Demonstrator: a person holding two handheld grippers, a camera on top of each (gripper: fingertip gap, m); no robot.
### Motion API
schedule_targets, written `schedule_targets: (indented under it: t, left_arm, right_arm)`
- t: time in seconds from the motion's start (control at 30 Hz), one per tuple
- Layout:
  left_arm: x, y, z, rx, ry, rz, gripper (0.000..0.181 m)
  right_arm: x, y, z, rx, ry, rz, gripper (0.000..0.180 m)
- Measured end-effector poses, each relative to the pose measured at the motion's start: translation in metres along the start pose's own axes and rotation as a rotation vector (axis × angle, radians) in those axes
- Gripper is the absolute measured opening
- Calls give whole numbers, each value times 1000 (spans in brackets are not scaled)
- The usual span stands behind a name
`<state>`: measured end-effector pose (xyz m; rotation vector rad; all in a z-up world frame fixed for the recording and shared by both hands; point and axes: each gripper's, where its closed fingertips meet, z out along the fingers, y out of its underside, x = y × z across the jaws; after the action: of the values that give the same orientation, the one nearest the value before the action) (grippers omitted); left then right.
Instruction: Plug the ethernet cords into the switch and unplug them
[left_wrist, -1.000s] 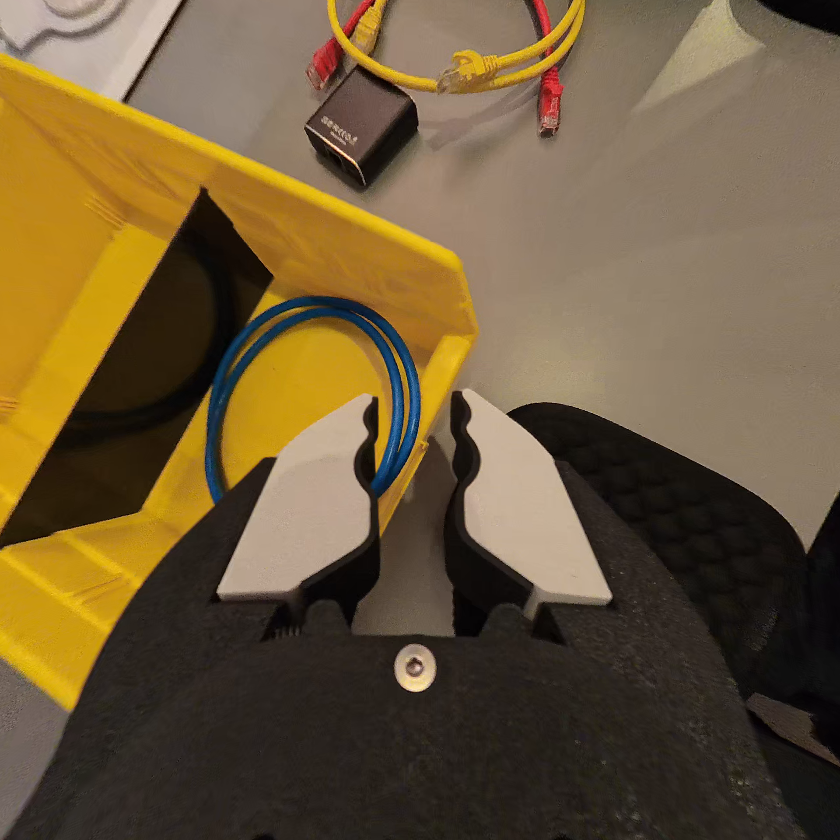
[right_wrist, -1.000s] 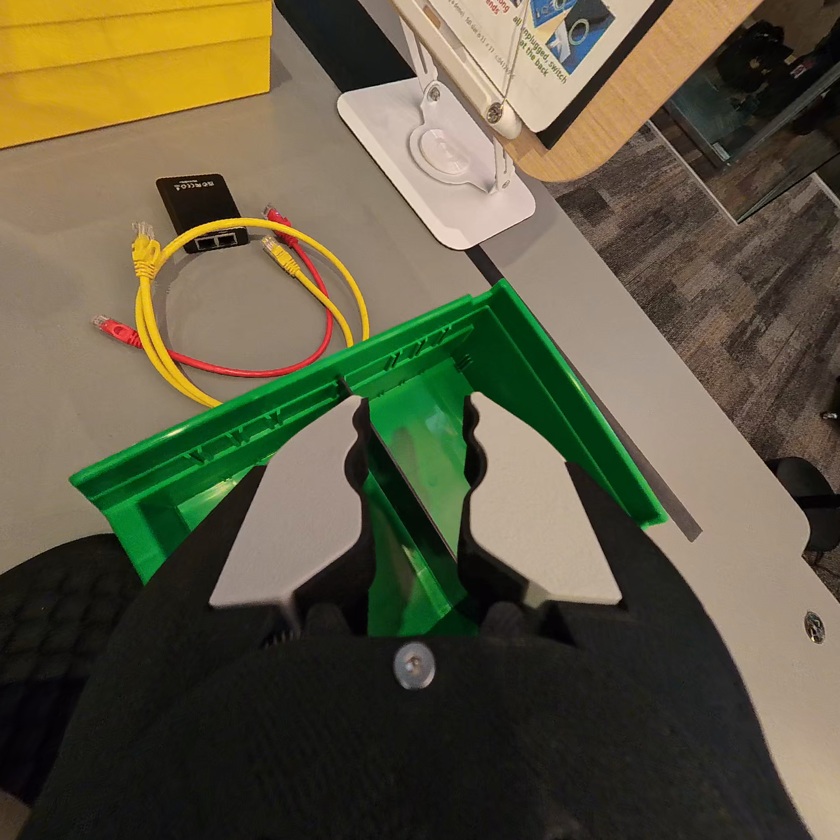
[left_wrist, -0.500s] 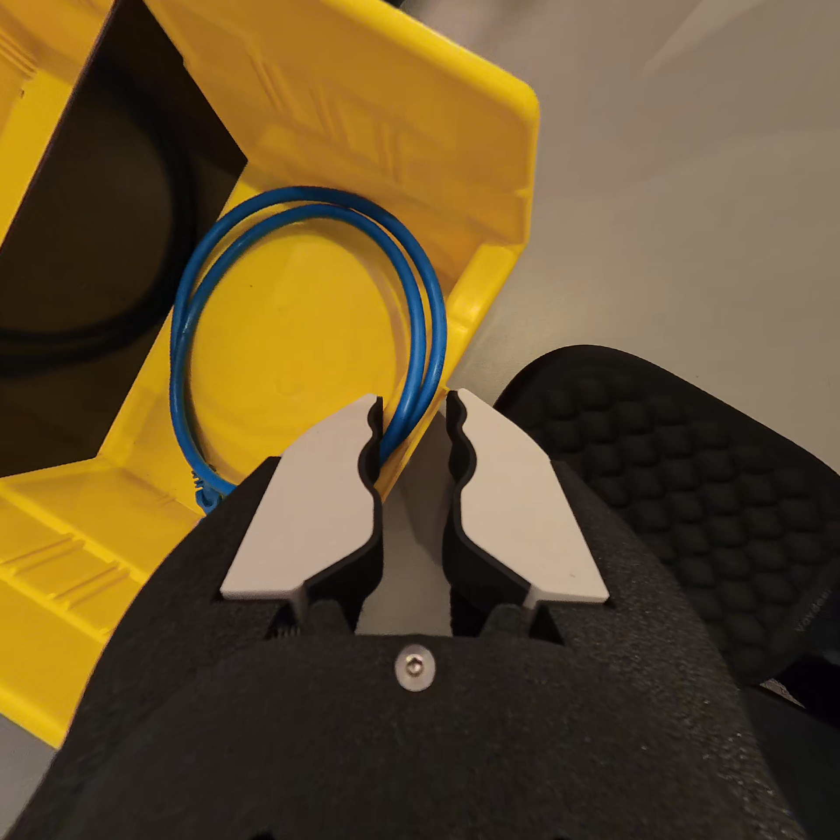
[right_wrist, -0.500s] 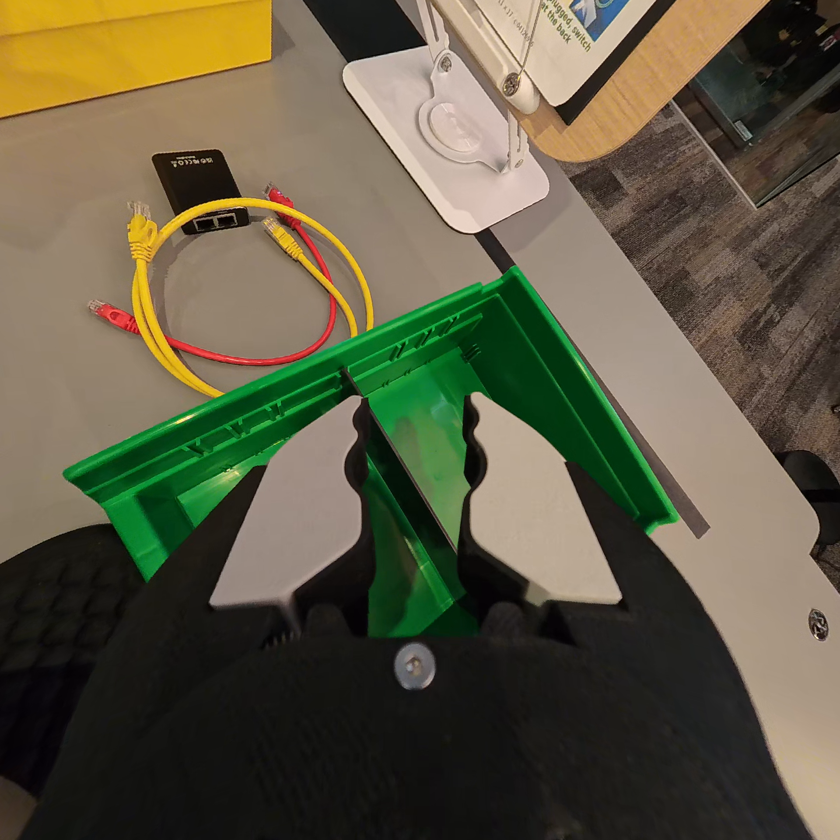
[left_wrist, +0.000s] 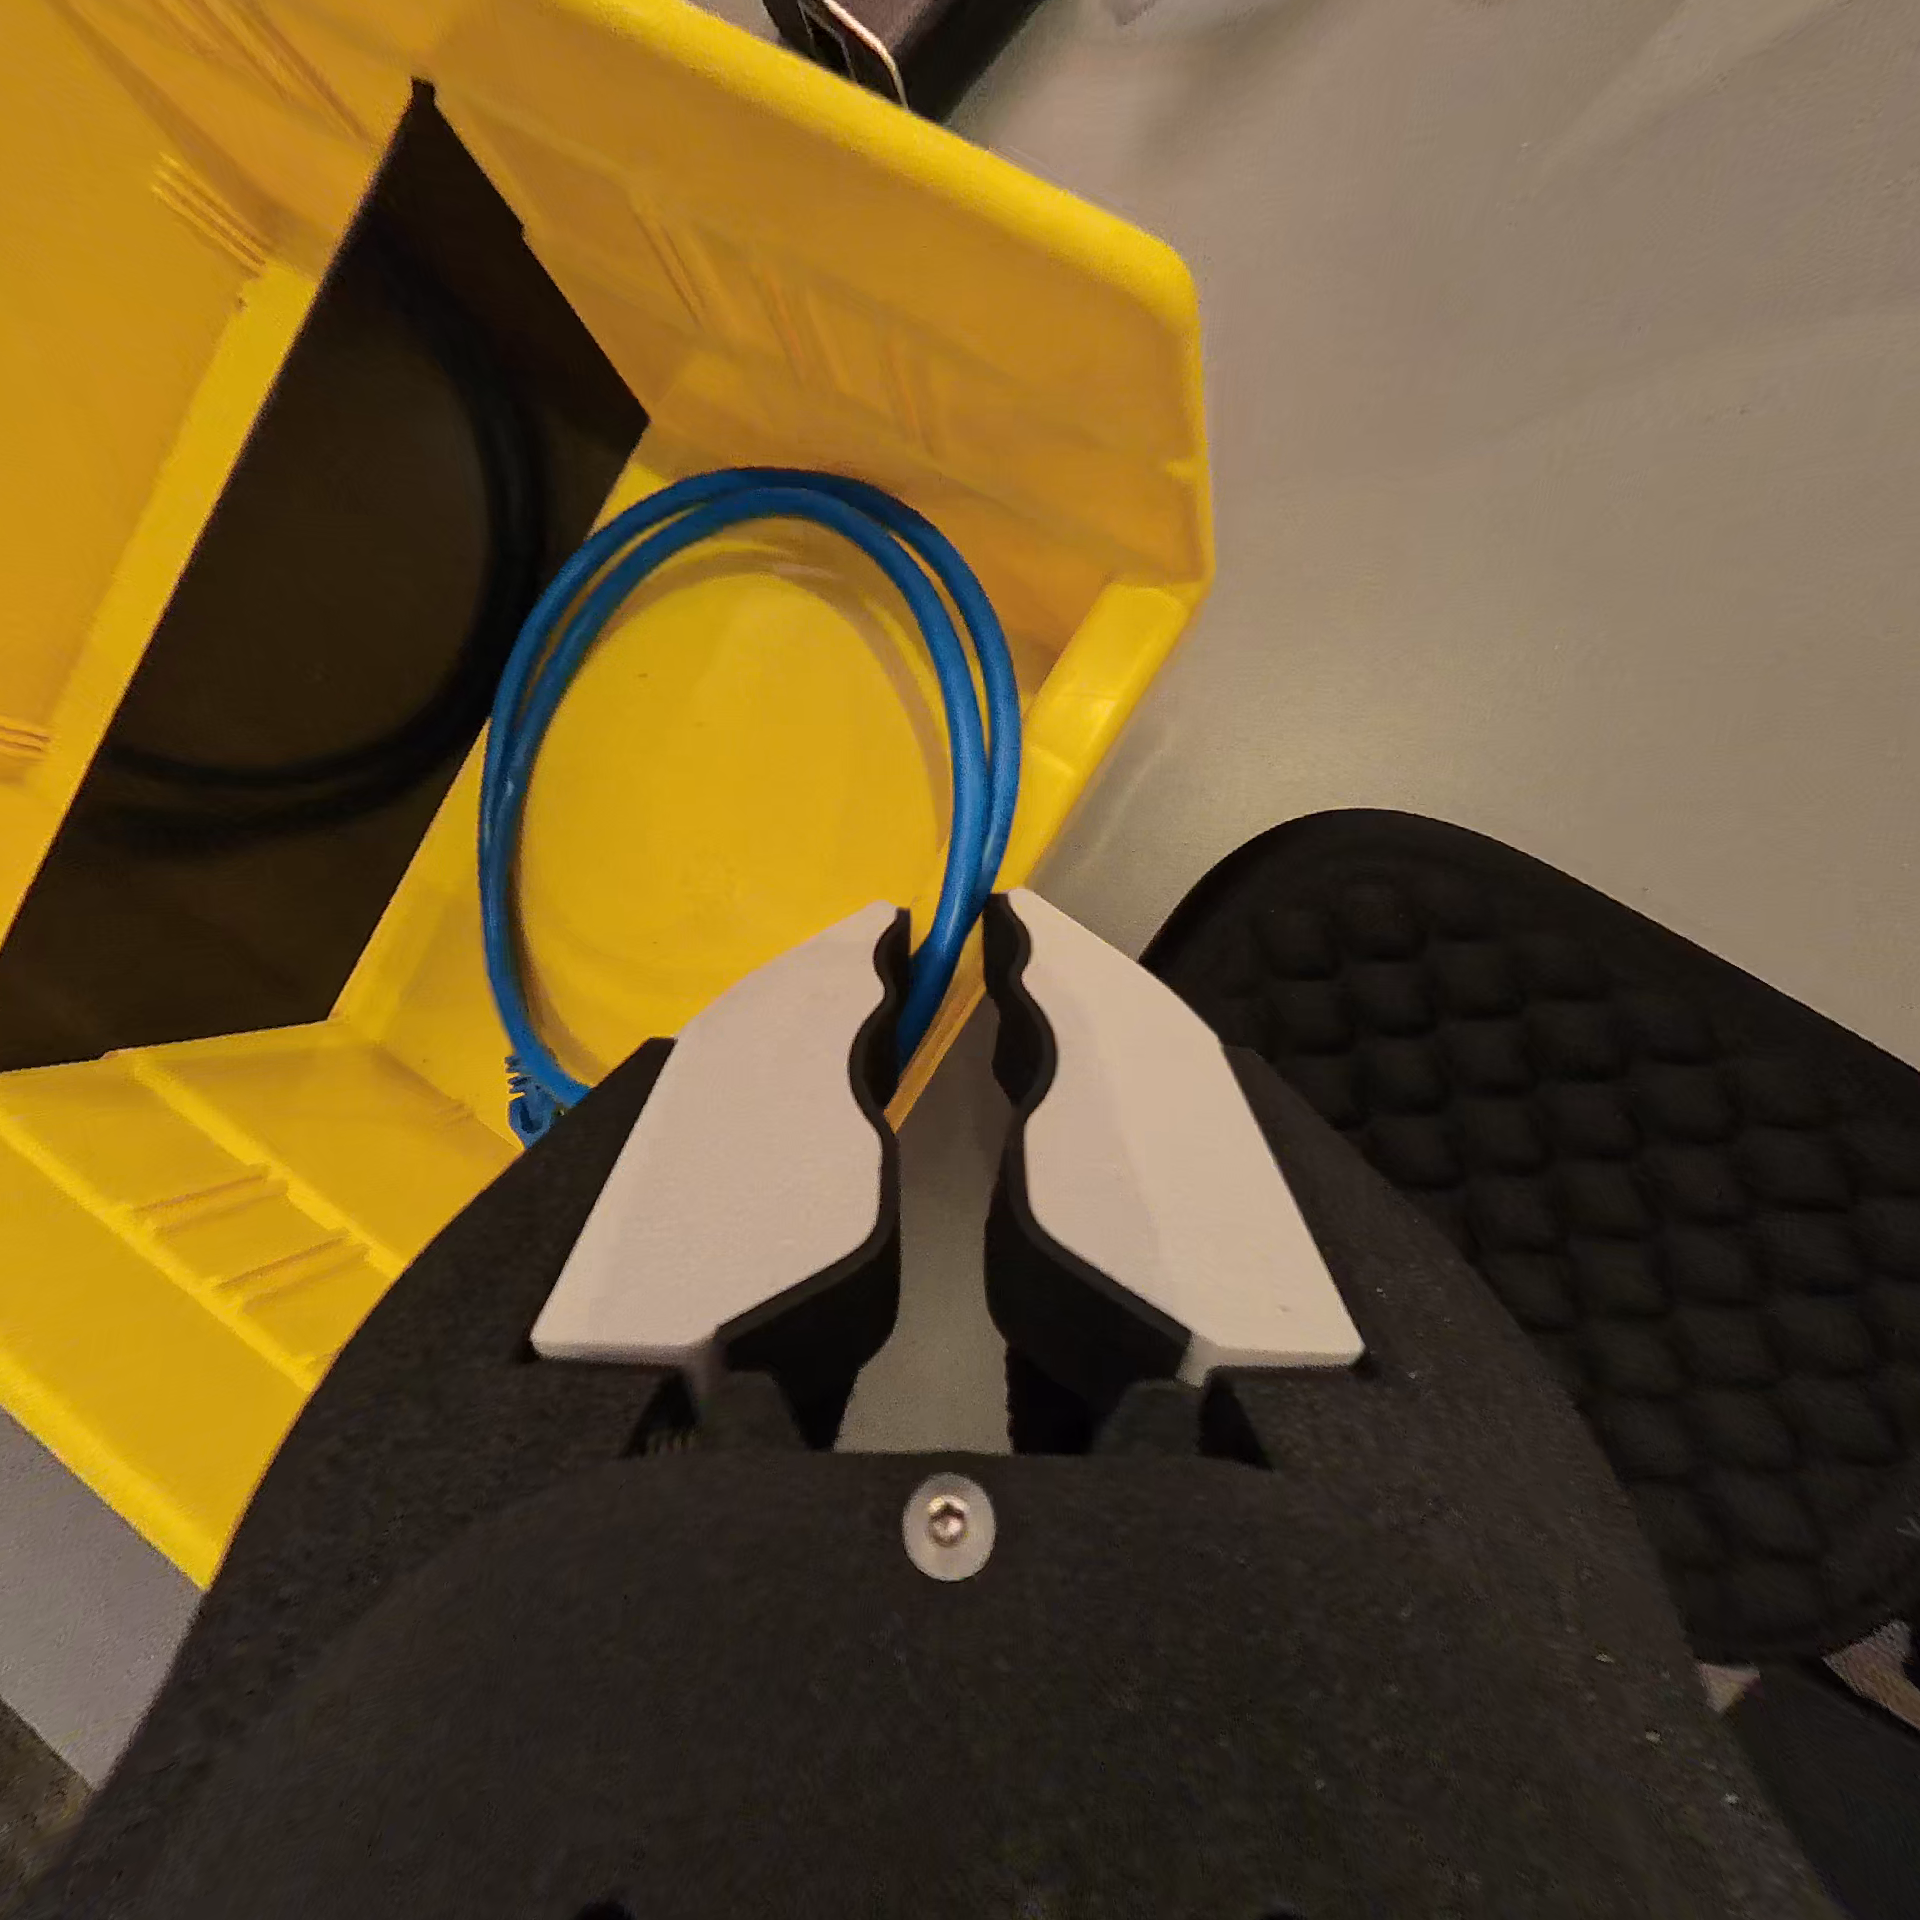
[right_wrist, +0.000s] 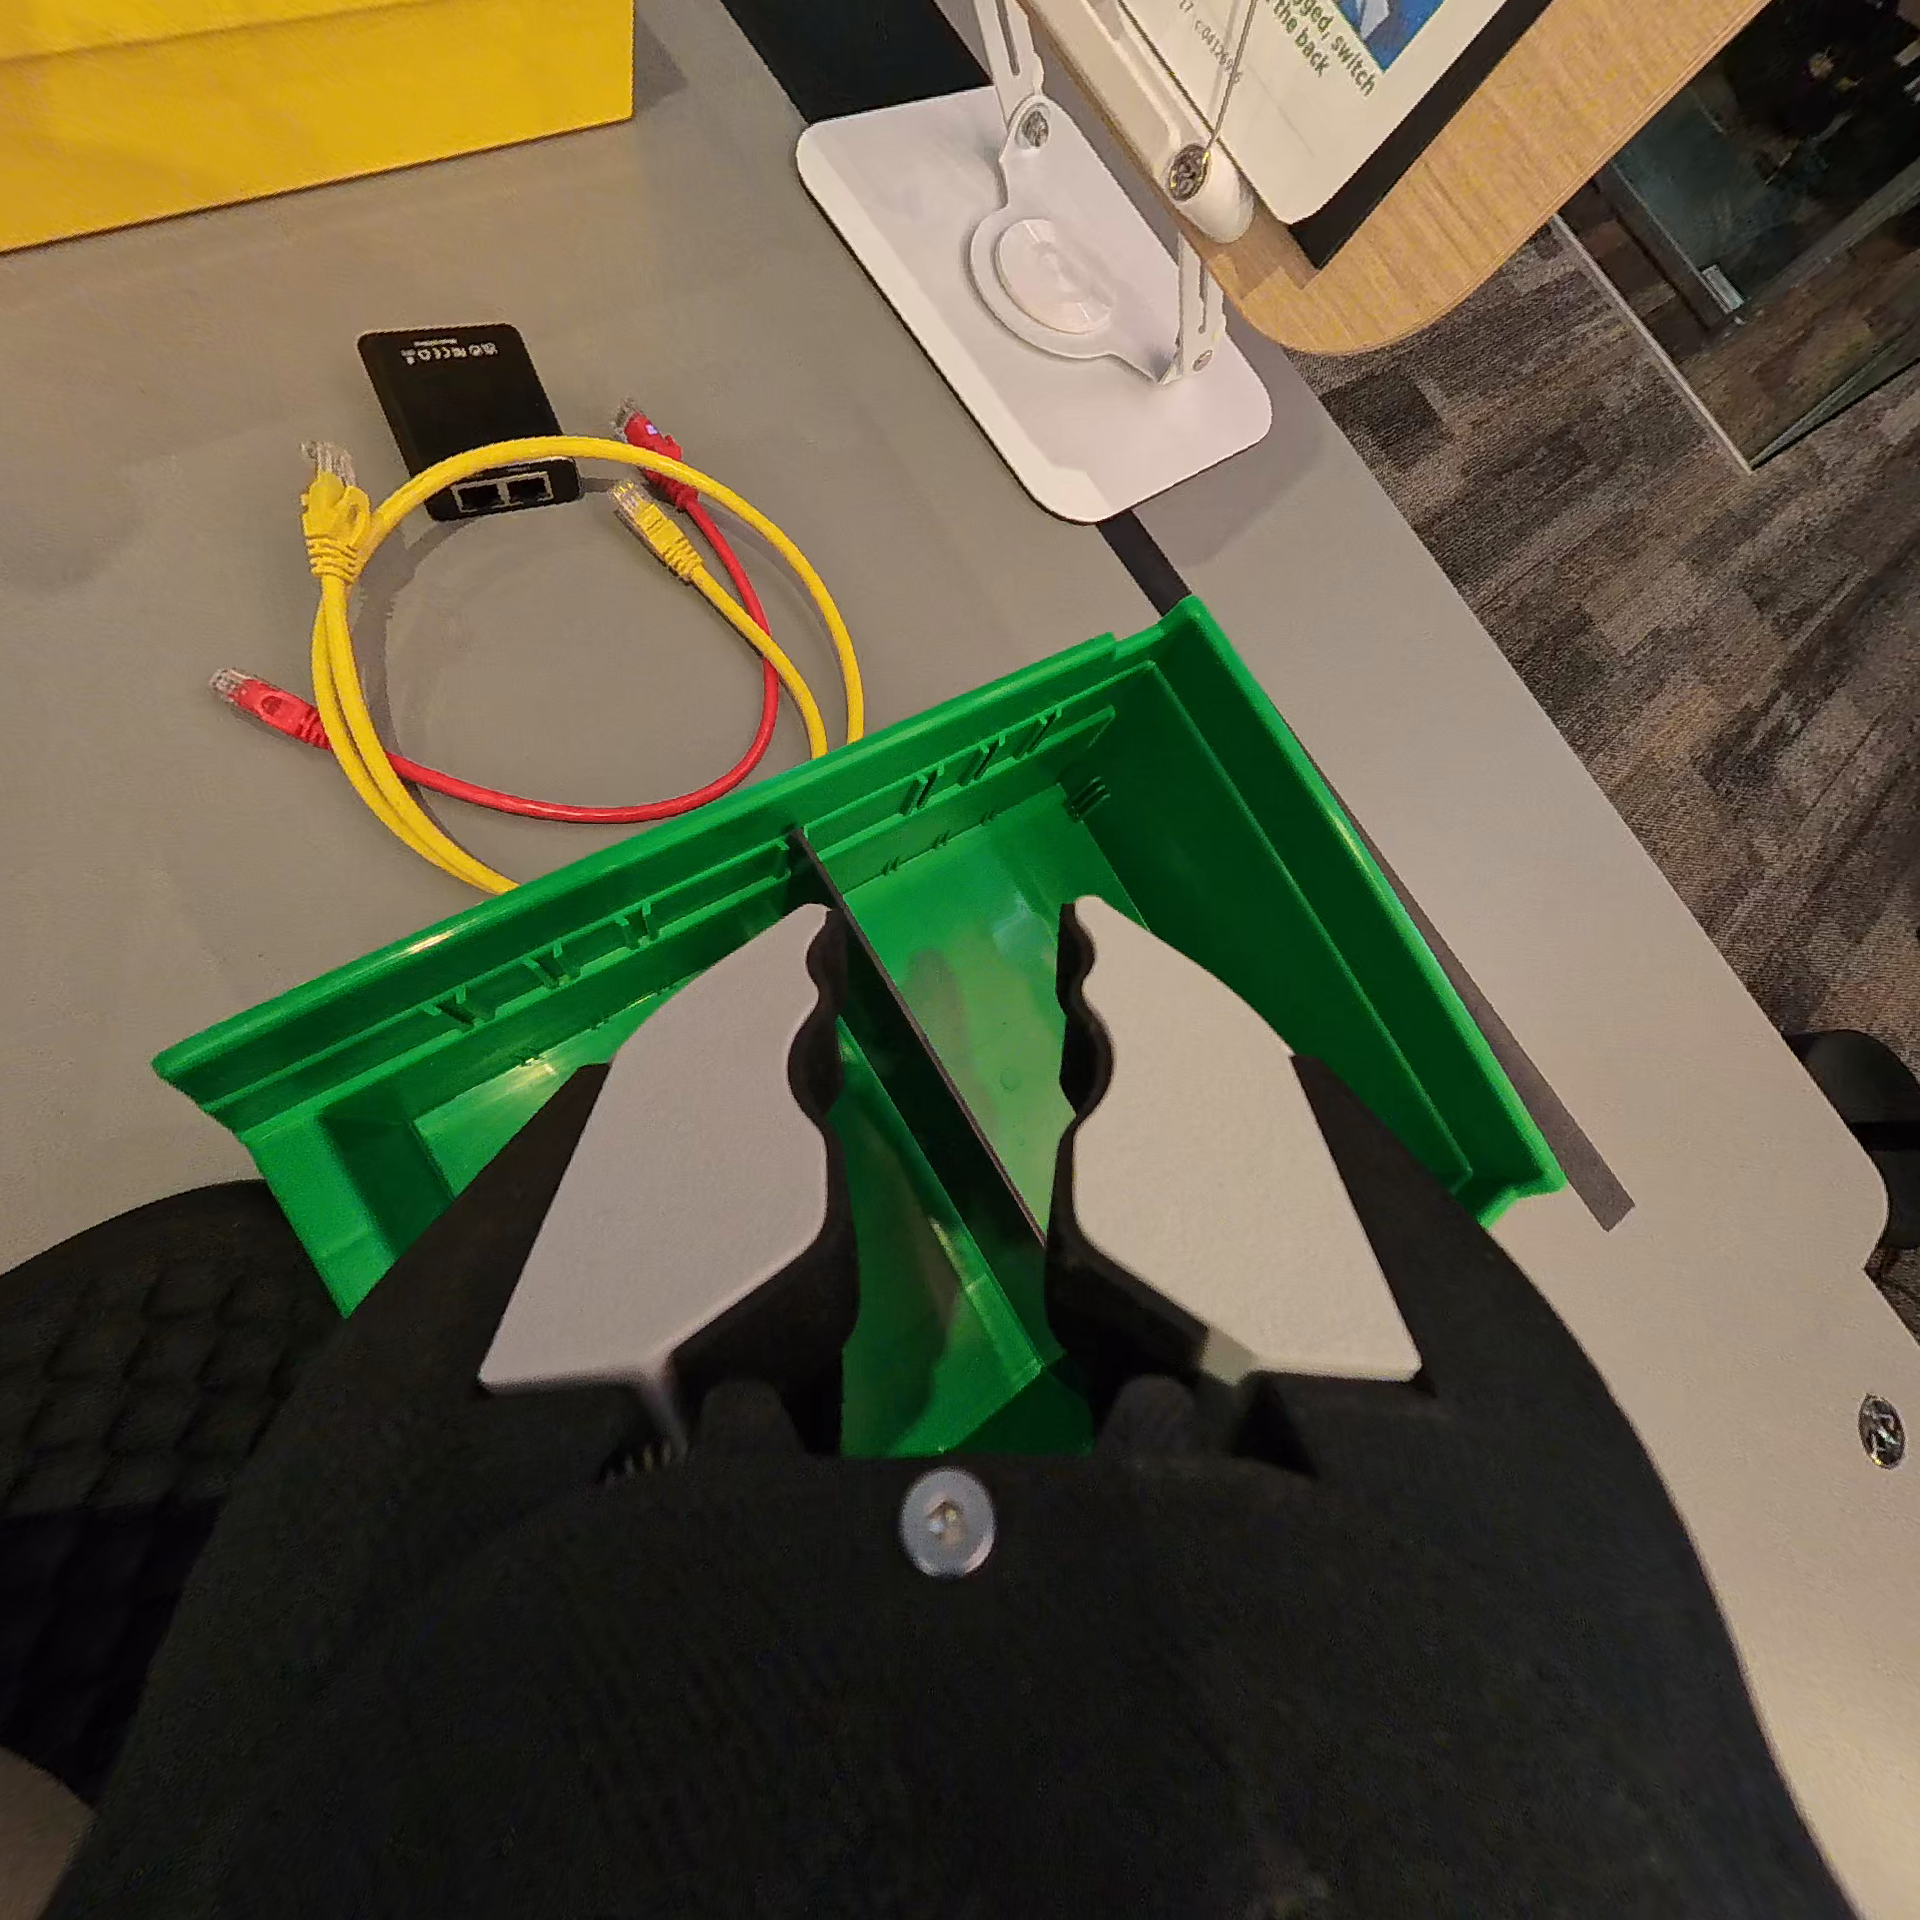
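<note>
A coiled blue ethernet cord (left_wrist: 499, 748) stands in the right compartment of a yellow bin (left_wrist: 883, 260). My left gripper (left_wrist: 945, 920) is at the bin's near corner, its jaws closed on the right side of the blue coil. A black switch (right_wrist: 457, 405) lies on the grey table with a yellow cord (right_wrist: 831, 644) and a red cord (right_wrist: 582, 805) looped loose in front of its ports, unplugged. My right gripper (right_wrist: 945, 914) is open and empty over a green bin (right_wrist: 1299, 831), its fingers either side of the black divider (right_wrist: 935, 1039).
A black cord (left_wrist: 509, 540) lies in the yellow bin's dark left compartment. A black textured mat (left_wrist: 1558, 1143) sits between the bins. A white stand base (right_wrist: 935, 208) is behind the green bin, near the table's right edge (right_wrist: 1558, 987). A yellow box (right_wrist: 312, 104) stands at the far left.
My left gripper moved in toward the yellow bin and its jaws narrowed onto the blue cord. My right gripper stayed open and shifted only slightly over the green bin.
</note>
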<state>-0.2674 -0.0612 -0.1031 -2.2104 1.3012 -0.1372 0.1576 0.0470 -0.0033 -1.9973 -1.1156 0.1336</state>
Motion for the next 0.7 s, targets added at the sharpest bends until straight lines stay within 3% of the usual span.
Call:
schedule_targets:
  t: [0.03, 0.23, 0.5, 0.7]
  left_arm:
    - [1, -1, 0, 12, -11, 7, 12]
    - [-4, -11, -13, 74, -77, -27, 9]
    - [-34, -47, -70, 264, -93, -221, 6]
    - [-50, -83, -113, 370, -161, -222, 5]
  right_arm:
    - [0, 0, 0, 0, 0, 1, 41]
    - [-2, 1, 1, -5, -8, -4, 41]
    - [-1, 1, 0, -1, -9, 2, 41]
    - [0, 2, -1, 2, -9, 5, 41]
